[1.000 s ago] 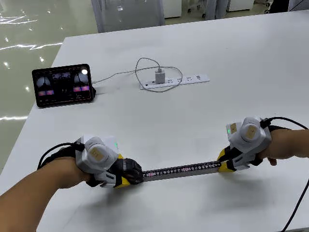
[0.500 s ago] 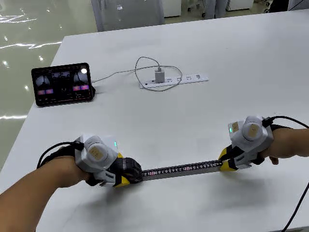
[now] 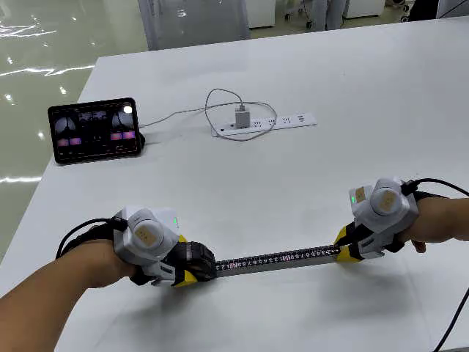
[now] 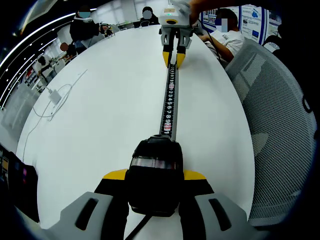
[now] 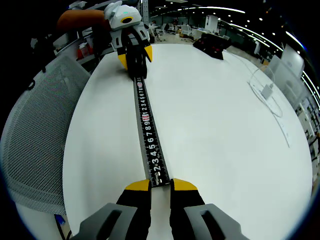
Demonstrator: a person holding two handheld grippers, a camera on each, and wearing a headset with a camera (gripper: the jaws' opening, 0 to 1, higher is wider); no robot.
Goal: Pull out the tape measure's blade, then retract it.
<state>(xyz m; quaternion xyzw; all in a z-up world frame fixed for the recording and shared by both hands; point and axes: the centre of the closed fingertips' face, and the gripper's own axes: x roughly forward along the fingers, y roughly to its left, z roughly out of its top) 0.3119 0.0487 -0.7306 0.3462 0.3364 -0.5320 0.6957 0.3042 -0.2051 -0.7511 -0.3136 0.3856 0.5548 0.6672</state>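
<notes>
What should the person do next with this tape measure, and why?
Probably ease the right tool toward the left tool, feeding the blade back in. The blade already lies stretched along the table, its tip pinched in the right tool, the tape measure case clamped in the left.

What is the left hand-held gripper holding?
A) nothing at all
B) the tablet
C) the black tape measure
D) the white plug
C: in the left gripper view the black tape measure sits clamped between the jaws of the left hand-held gripper, and its blade runs out to the right hand-held gripper.
</notes>
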